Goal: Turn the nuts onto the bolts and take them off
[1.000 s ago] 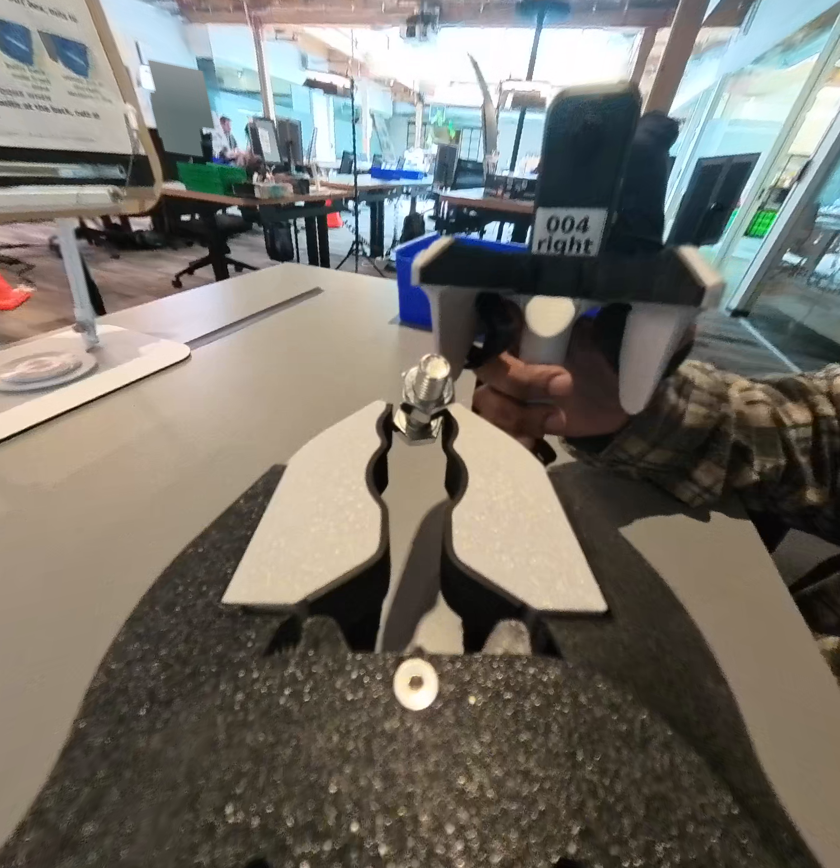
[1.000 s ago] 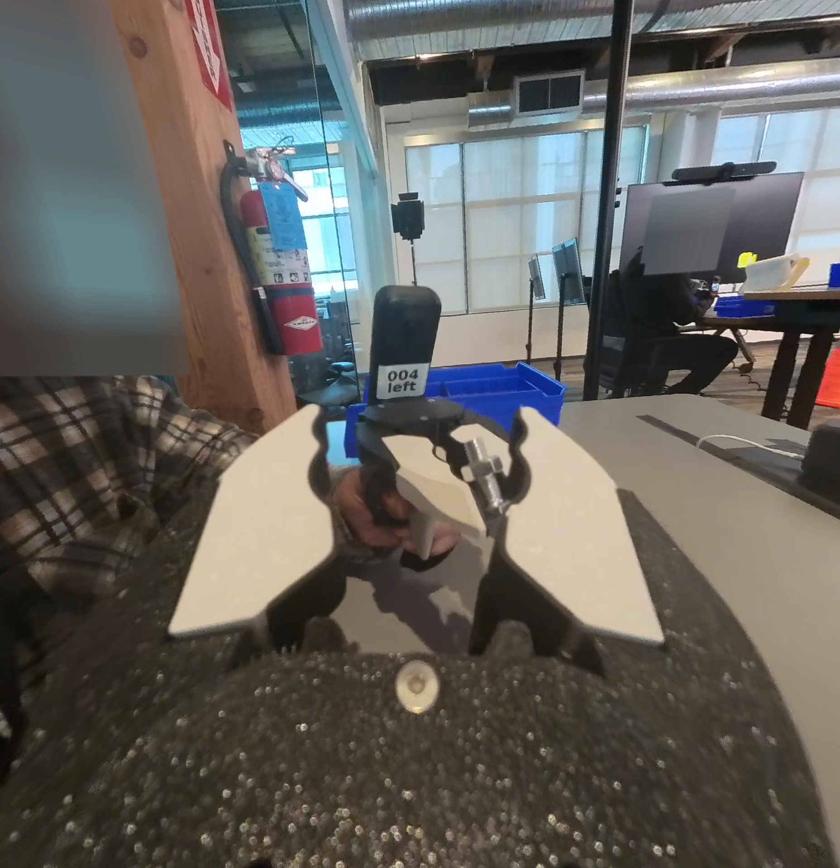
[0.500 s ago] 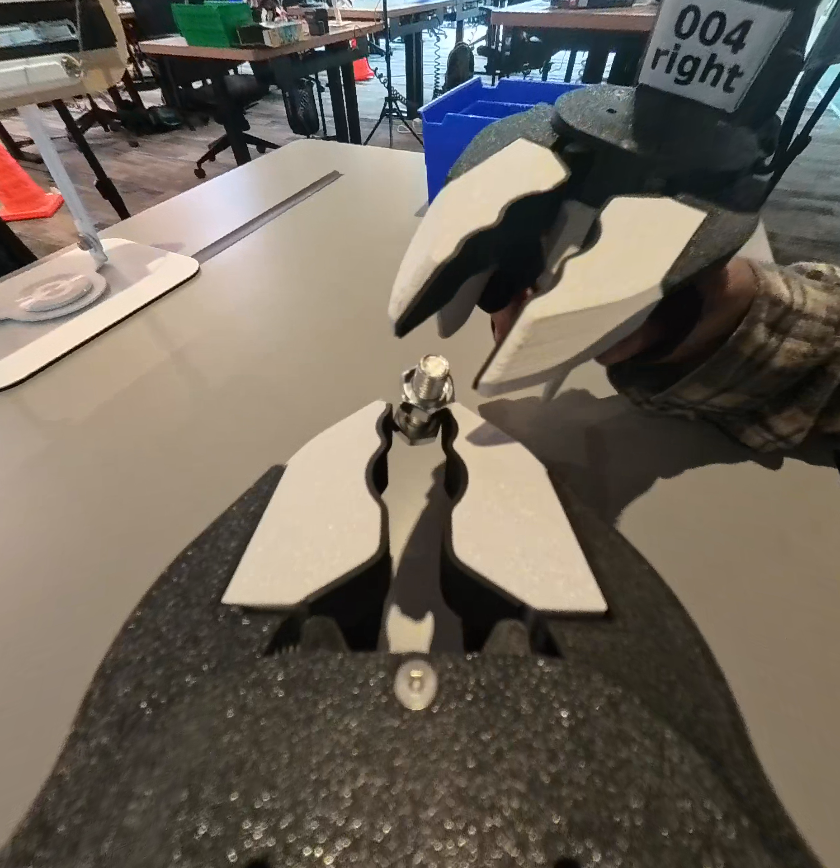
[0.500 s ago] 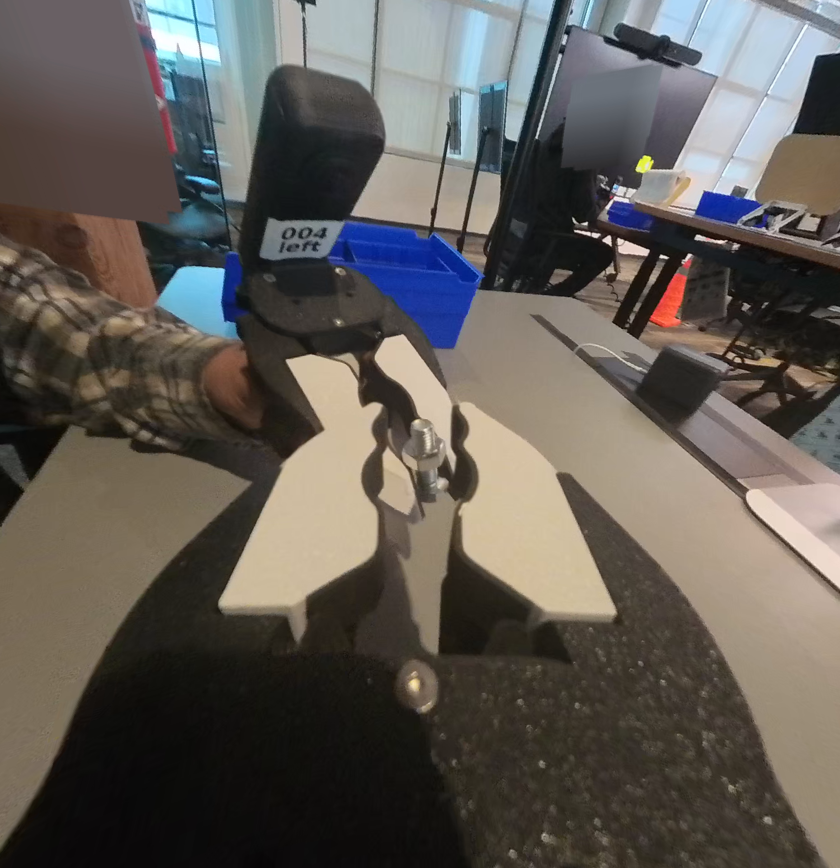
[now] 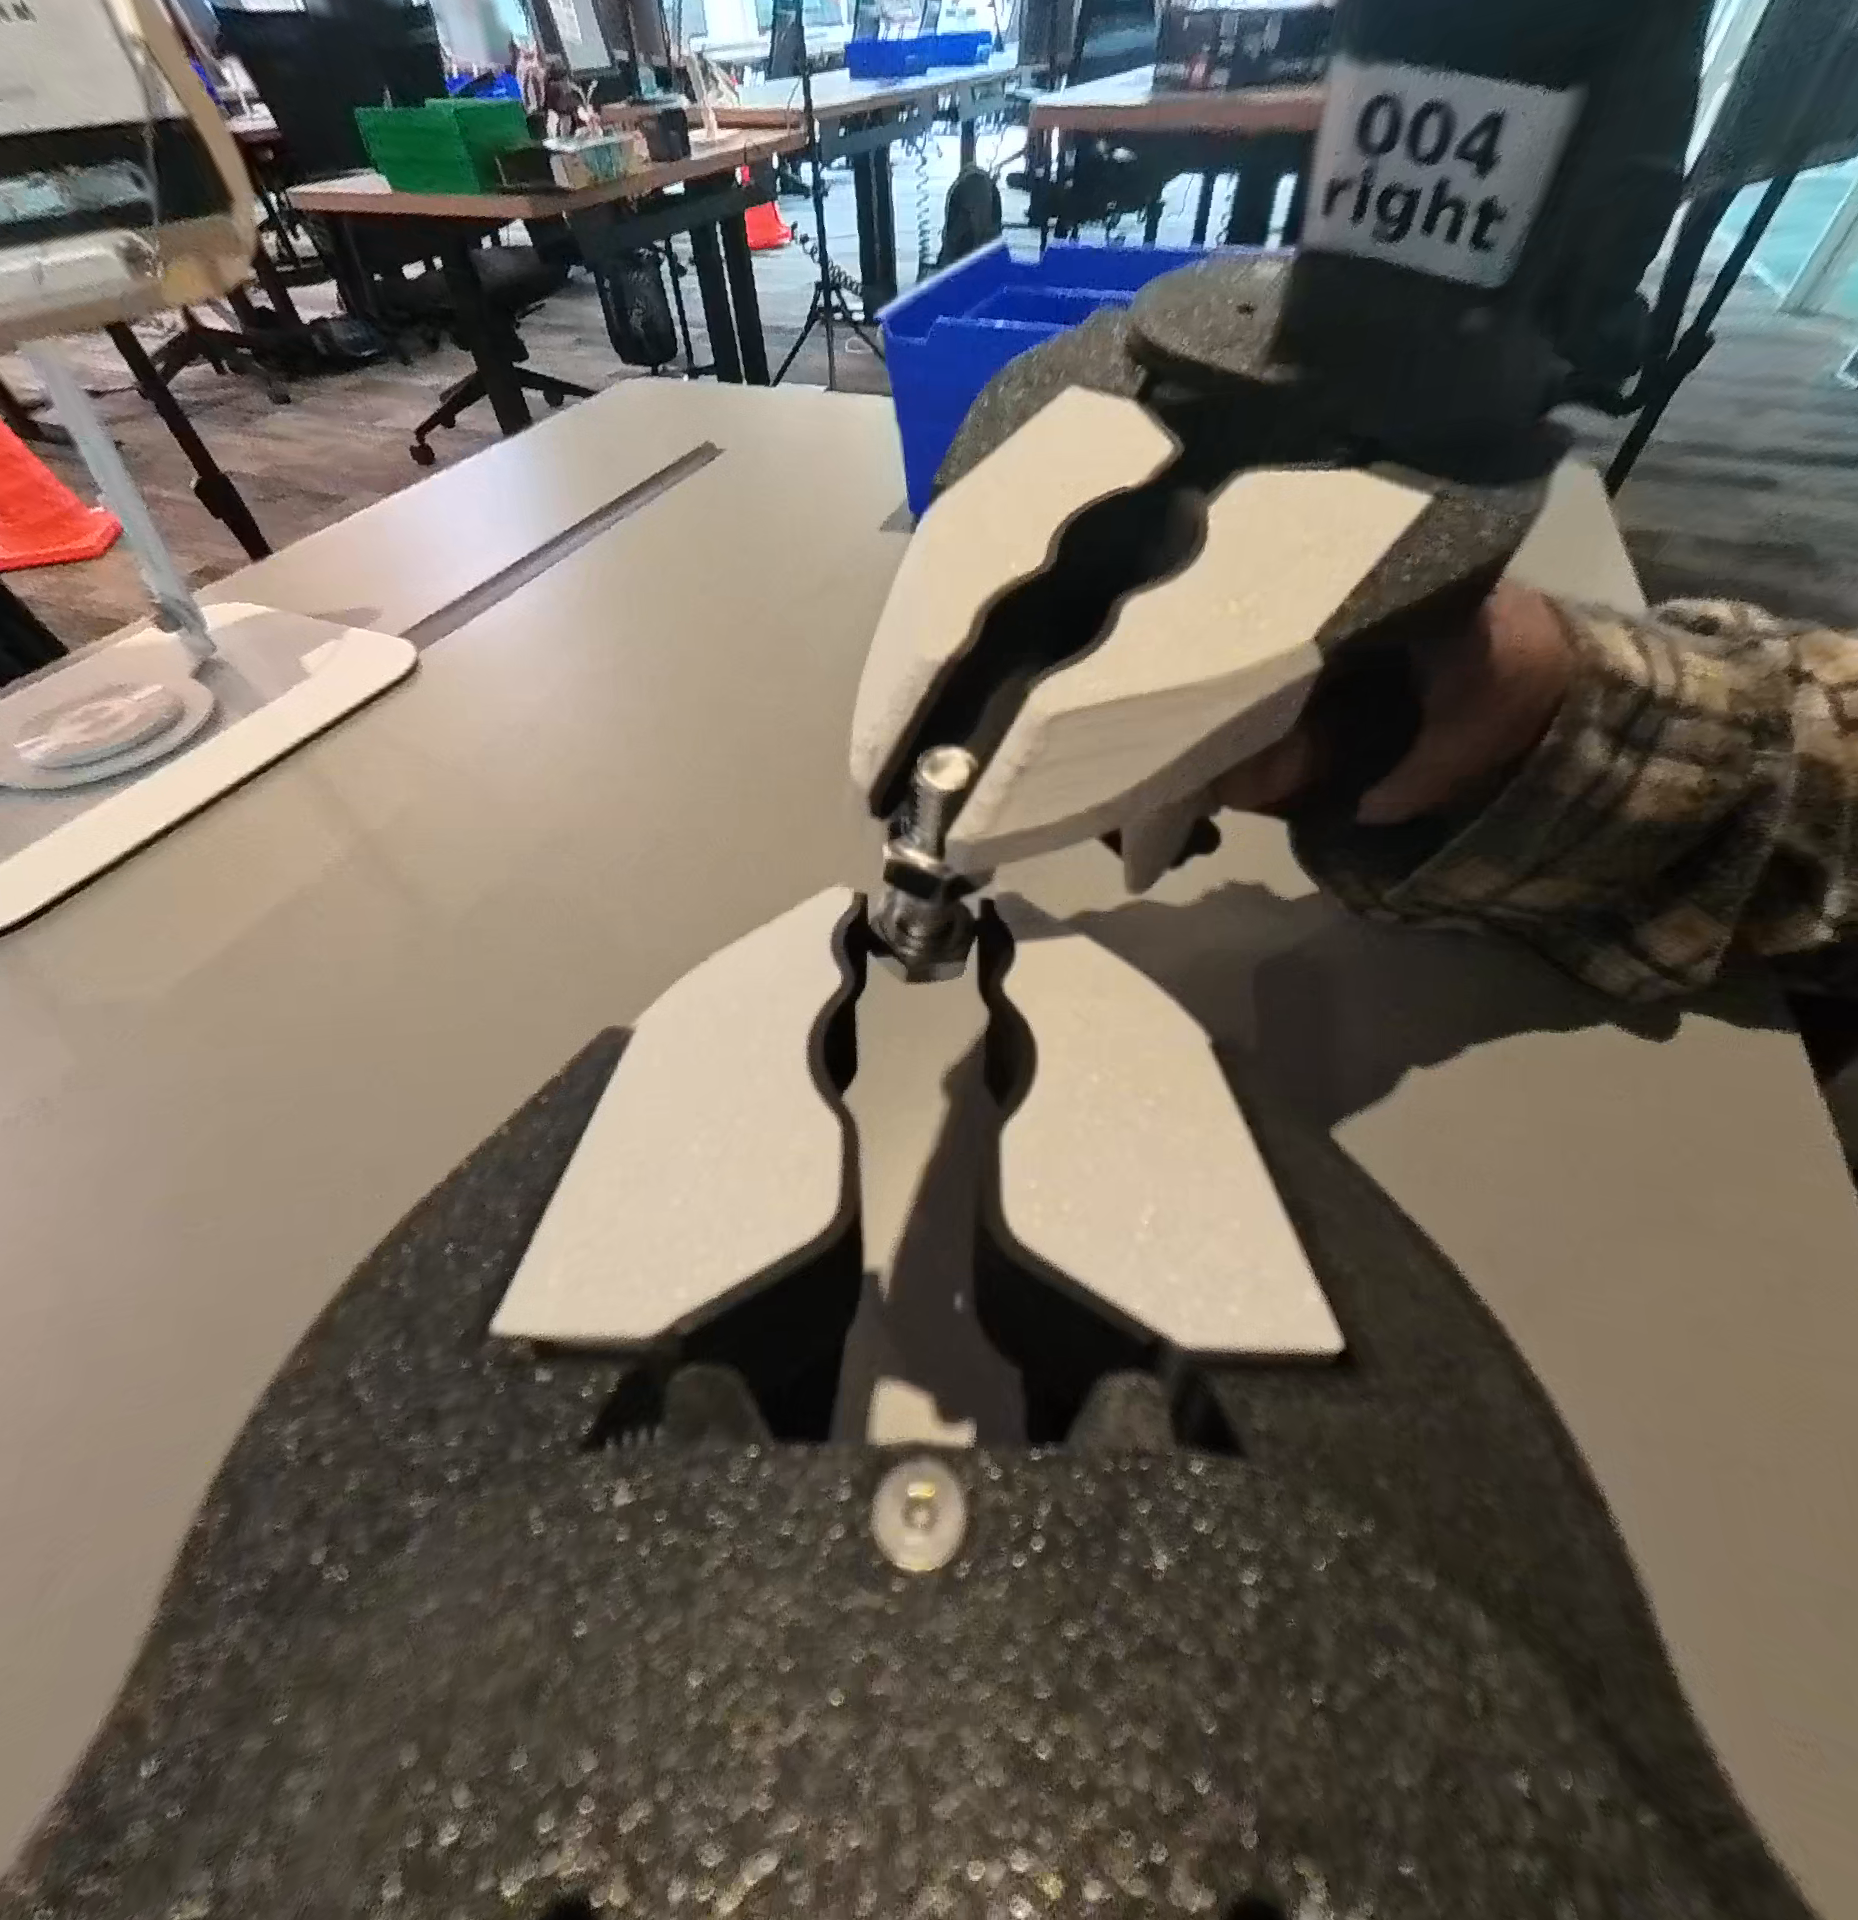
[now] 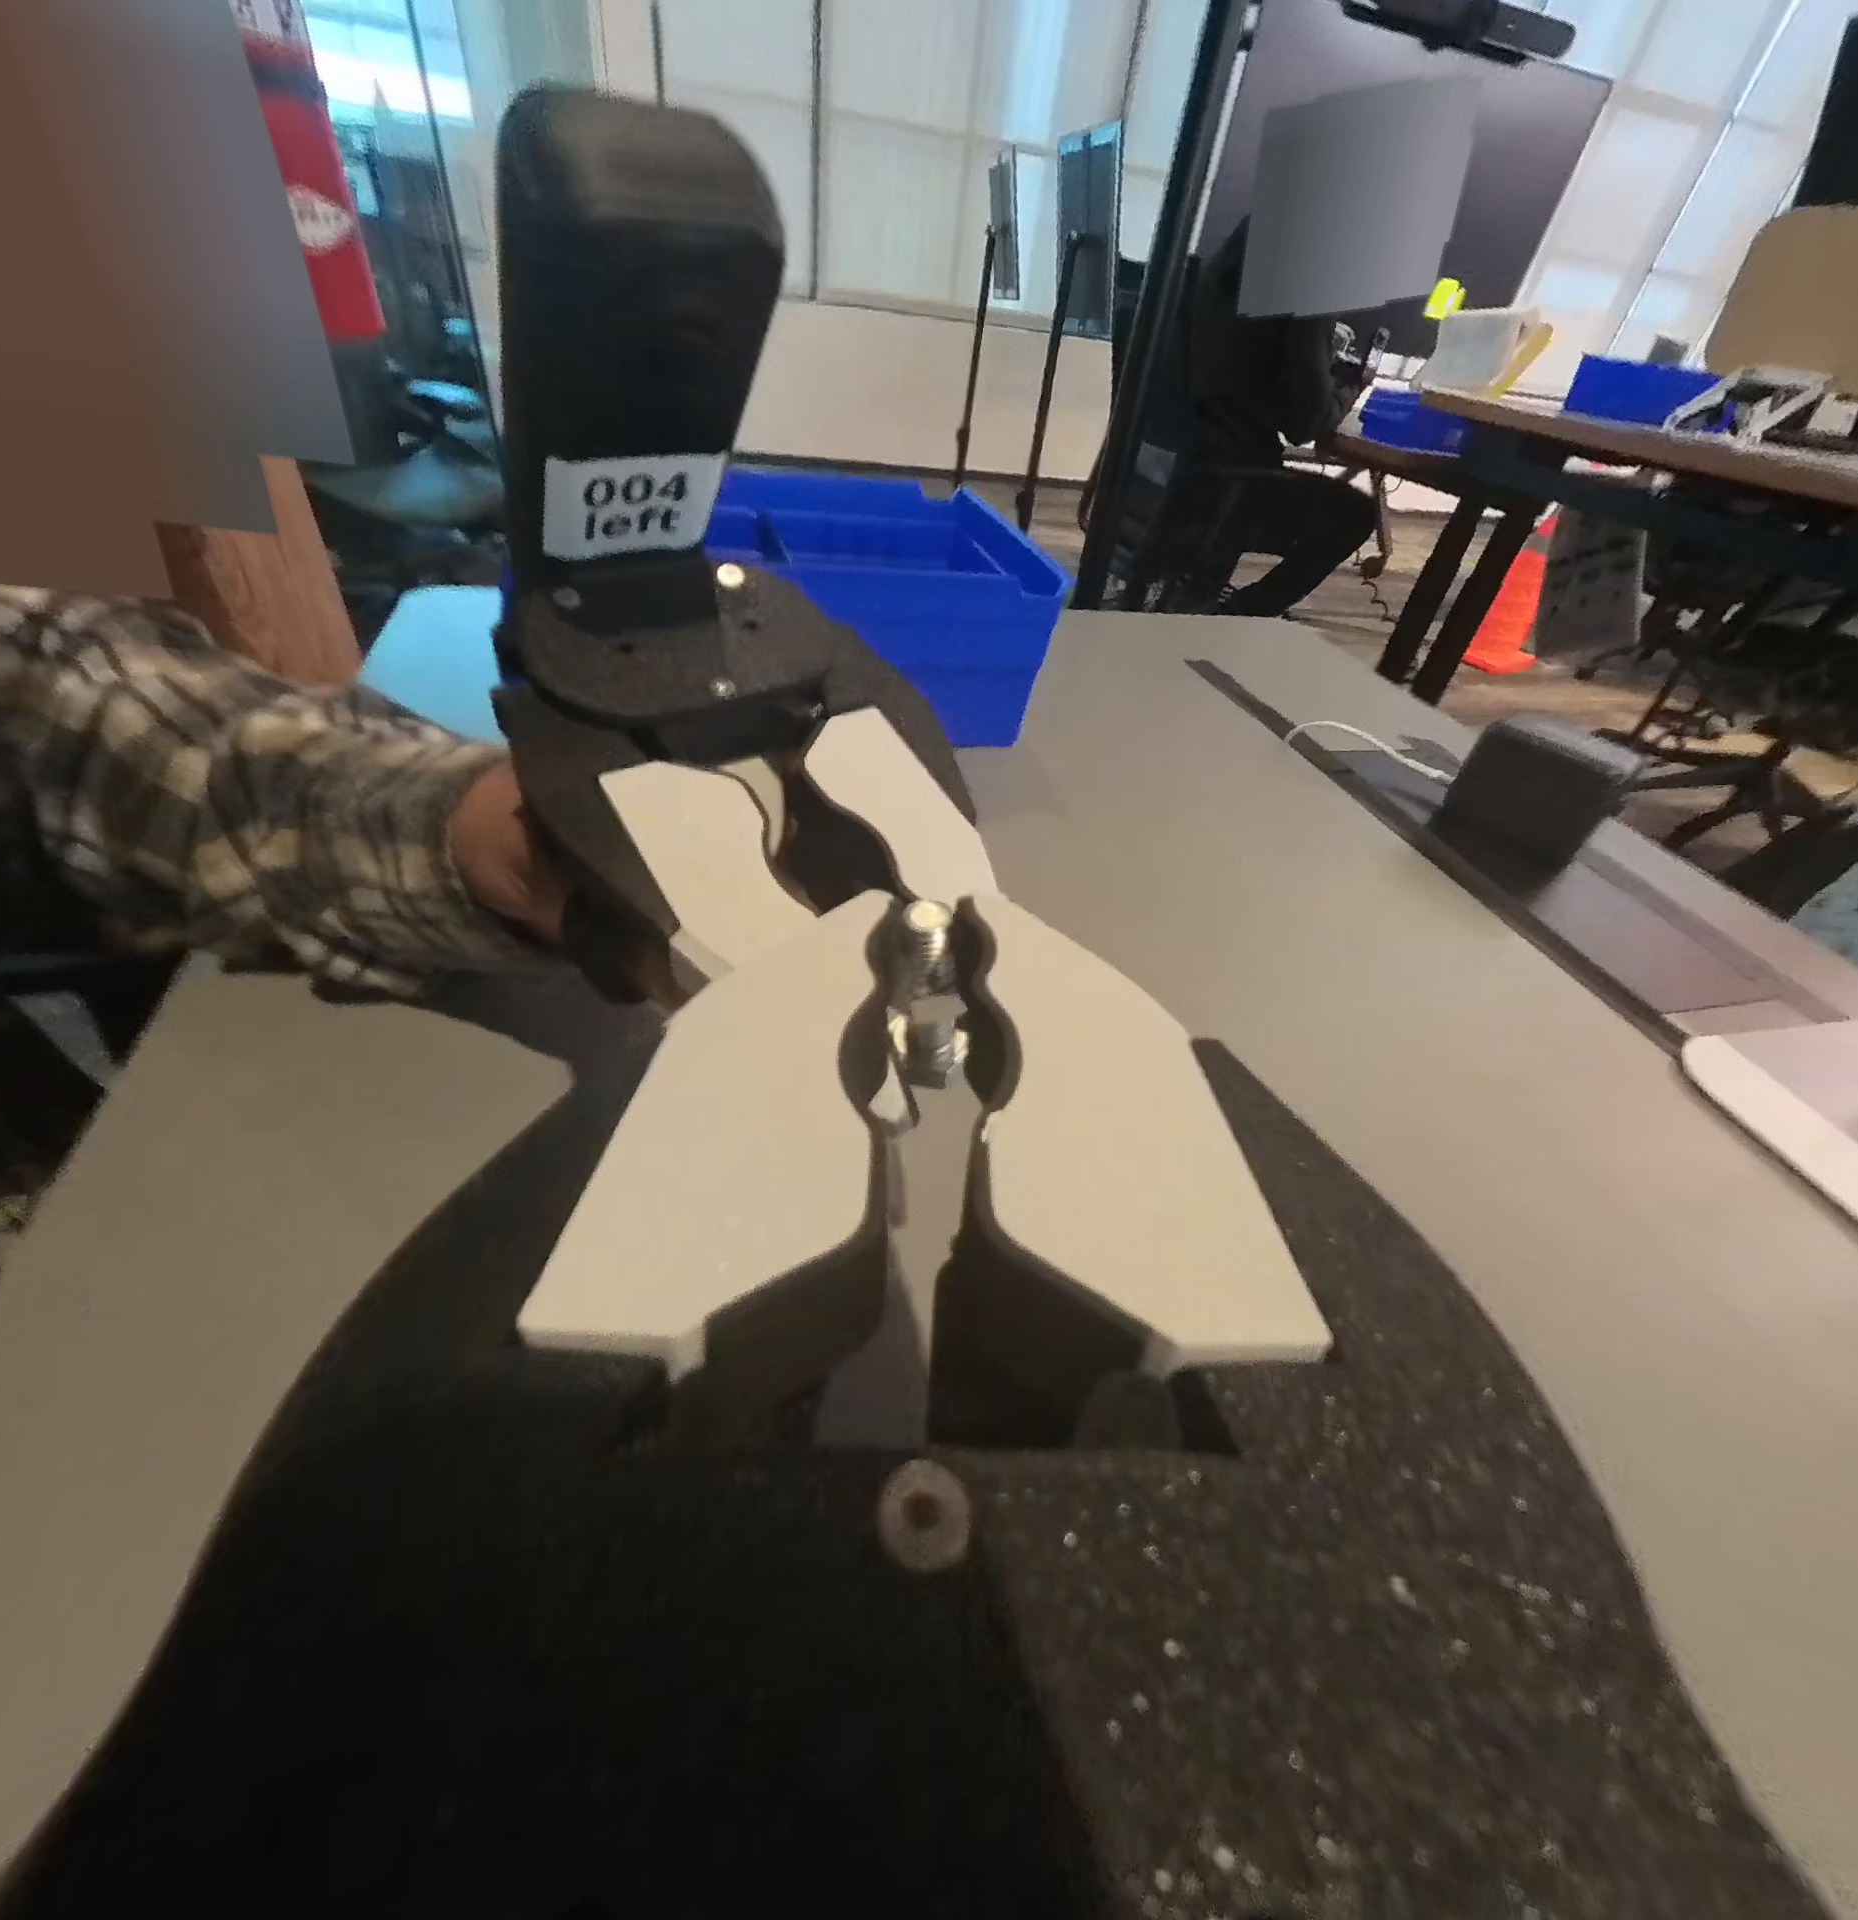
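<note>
A silver bolt (image 5: 922, 935) stands upright over the grey table (image 5: 489, 935). My left gripper (image 5: 920, 920) is shut on its head. A nut (image 5: 912, 868) sits on the thread just above my left fingertips. My right gripper (image 5: 920, 821) comes down from the upper right, and its fingertips are closed around the threaded end at the nut. In the right wrist view the bolt's end (image 6: 925, 930) shows between the tips of my right gripper (image 6: 930, 920), with the nut (image 6: 920, 1018) just below in the notch between the fingers. The left gripper (image 6: 883, 883) reaches in from behind.
A blue bin (image 5: 1008, 332) stands at the table's far edge, also seen in the right wrist view (image 6: 904, 623). A white stand base (image 5: 177, 727) lies at the left. A black box with a white cable (image 6: 1527, 800) sits by the table's groove (image 6: 1372, 790).
My right gripper swung down from upright, came over the bolt and closed around its threaded end and nut. My left gripper kept hold of the bolt head and stayed in place.
</note>
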{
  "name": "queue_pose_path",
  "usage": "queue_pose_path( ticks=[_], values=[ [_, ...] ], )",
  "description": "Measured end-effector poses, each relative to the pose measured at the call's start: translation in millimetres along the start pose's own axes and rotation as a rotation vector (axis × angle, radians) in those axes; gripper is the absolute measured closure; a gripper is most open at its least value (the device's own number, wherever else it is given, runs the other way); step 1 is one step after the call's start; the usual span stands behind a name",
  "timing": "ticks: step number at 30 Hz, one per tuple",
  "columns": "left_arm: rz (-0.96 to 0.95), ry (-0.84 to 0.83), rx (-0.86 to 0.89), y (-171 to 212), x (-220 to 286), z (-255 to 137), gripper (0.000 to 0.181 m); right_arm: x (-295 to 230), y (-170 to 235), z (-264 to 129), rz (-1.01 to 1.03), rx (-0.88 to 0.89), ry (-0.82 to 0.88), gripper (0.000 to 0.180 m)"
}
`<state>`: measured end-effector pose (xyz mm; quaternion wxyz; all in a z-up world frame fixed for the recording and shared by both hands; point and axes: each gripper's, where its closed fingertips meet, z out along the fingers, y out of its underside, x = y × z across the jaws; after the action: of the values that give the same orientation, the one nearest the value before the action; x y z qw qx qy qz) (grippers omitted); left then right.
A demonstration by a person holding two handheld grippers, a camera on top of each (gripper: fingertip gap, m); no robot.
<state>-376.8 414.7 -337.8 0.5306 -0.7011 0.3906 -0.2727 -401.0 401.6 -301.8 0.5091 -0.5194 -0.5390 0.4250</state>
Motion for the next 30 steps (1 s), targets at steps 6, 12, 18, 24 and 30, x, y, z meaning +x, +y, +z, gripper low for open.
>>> queue_pose_path(
  ticks=[6,12,18,24,30],
  values=[
    [-0.085,0.066,0.036,-3.8,5.3,3.3,0.114,25.0,-30.2,-37.7,0.312,0.132,-0.001,0.171],
    [-0.111,0.154,0.080,-11.4,21.1,2.2,0.111,72.5,-55.3,-148.5,0.478,0.072,0.189,0.171],
    [-0.067,0.166,0.088,-14.7,29.0,0.9,0.118,135.6,-38.0,-334.6,0.391,-0.307,0.758,0.171],
    [-0.017,0.165,0.063,-10.4,35.1,6.1,0.122,141.4,65.5,-446.0,0.613,-0.746,0.958,0.170],
    [0.006,0.167,0.057,-8.2,36.4,6.9,0.124,135.7,159.6,-463.0,0.812,-0.915,0.919,0.170]
  ],
)
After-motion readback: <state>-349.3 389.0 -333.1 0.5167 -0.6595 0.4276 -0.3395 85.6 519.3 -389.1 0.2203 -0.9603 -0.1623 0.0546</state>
